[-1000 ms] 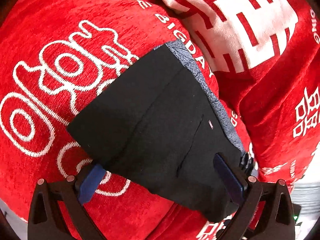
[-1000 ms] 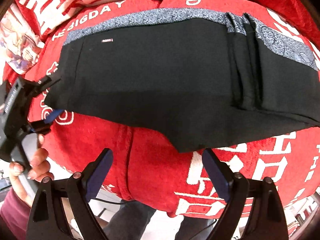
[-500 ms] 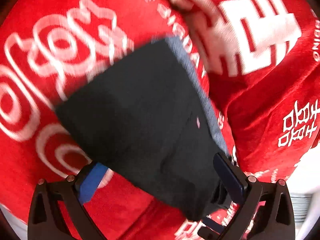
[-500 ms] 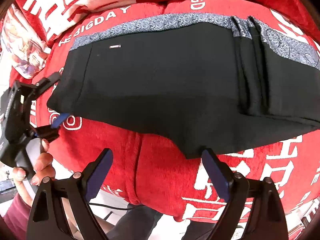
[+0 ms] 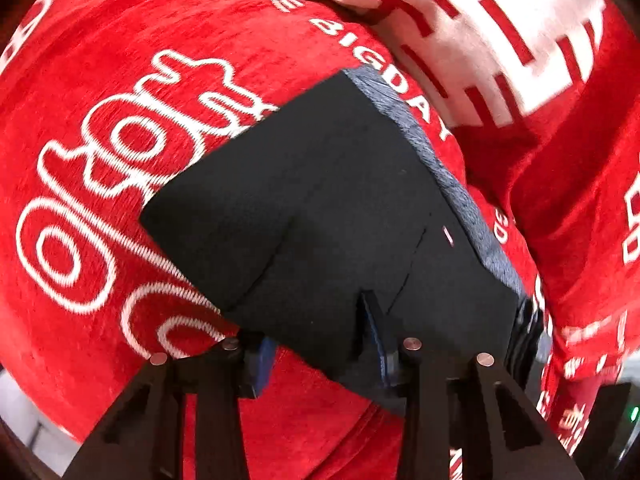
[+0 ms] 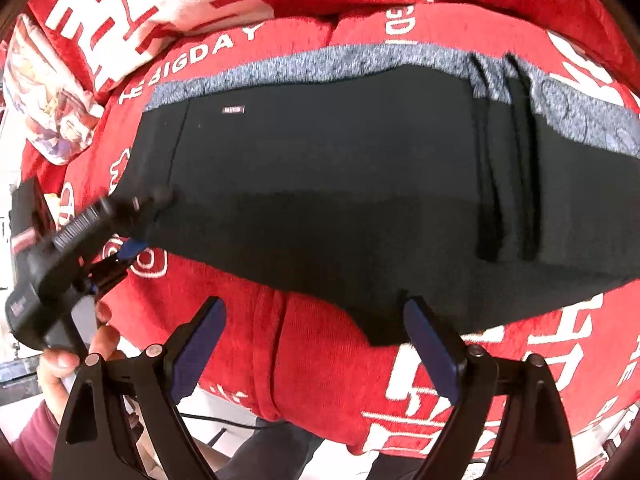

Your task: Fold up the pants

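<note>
Black pants (image 5: 320, 208) with a grey speckled waistband (image 5: 452, 184) lie folded flat on a red blanket (image 5: 100, 92). My left gripper (image 5: 320, 348) is at their near edge; its jaws are closing, and the blue pads pinch a bunch of the black fabric. In the right wrist view the pants (image 6: 340, 184) stretch across the frame, and the left gripper (image 6: 134, 232) grips their left end. My right gripper (image 6: 316, 344) stands open over the blanket at the pants' near edge, its right pad (image 6: 432, 352) beside a hanging corner of fabric.
A red and white patterned pillow (image 5: 500, 32) lies beyond the waistband, and a printed cushion (image 6: 48, 112) sits at the far left. The person's hand (image 6: 76, 356) holds the left gripper. The blanket (image 6: 304, 368) drops over the near edge towards the floor.
The left gripper's jaws have gone from wide open astride the pants' end to shut on its near edge. The right gripper has stayed open and nearly still.
</note>
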A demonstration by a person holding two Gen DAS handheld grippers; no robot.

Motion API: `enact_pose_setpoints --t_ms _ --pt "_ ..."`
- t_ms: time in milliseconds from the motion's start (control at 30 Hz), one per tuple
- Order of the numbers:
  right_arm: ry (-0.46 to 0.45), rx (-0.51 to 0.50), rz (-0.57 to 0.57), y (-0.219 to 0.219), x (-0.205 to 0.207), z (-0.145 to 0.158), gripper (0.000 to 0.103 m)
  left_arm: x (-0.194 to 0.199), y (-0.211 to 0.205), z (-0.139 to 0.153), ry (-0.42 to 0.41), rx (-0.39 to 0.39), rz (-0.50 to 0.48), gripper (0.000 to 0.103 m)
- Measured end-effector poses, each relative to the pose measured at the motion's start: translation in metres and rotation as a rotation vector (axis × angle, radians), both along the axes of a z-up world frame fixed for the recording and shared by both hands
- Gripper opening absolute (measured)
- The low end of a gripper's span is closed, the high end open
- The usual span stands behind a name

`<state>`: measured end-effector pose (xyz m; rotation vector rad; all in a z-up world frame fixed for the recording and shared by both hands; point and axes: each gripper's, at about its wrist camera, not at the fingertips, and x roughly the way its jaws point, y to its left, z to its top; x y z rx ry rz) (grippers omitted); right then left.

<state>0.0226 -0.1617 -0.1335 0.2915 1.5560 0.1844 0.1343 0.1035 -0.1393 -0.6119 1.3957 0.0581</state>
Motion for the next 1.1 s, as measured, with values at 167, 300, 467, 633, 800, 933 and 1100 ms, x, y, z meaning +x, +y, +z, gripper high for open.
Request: enact_pose_setpoints --t_ms 167,300,467,633,800,933,1100 --pt "-0.009 0.031 0.005 -0.011 0.021 0.009 0.092 -0.006 -0.060 0.029 -0.153 0.396 -0.376 0.038" --pt "-0.037 0.104 0.043 -0.009 0.062 0.028 0.092 -0.029 -0.101 0.032 -0.282 0.663 -0.638 0.038" --pt "0.001 0.214 0.248 0.049 0.129 0.048 0.093 -0.036 -0.104 0.031 -0.323 0.722 -0.728 0.038" --pt "0.104 0.224 0.468 0.143 0.158 0.037 0.093 -0.037 -0.112 0.028 -0.333 0.753 -0.761 0.038" --pt "0.205 0.110 0.655 0.212 0.152 0.004 0.093 -0.037 -0.110 0.028 -0.338 0.745 -0.769 0.038" --pt "0.265 0.002 0.678 0.212 0.149 -0.026 0.033 -0.036 -0.112 0.027 -0.317 0.734 -0.794 0.038" --pt "0.201 0.198 0.522 0.155 0.148 -0.009 0.018 -0.036 -0.134 0.052 -0.386 0.752 -0.831 0.038"
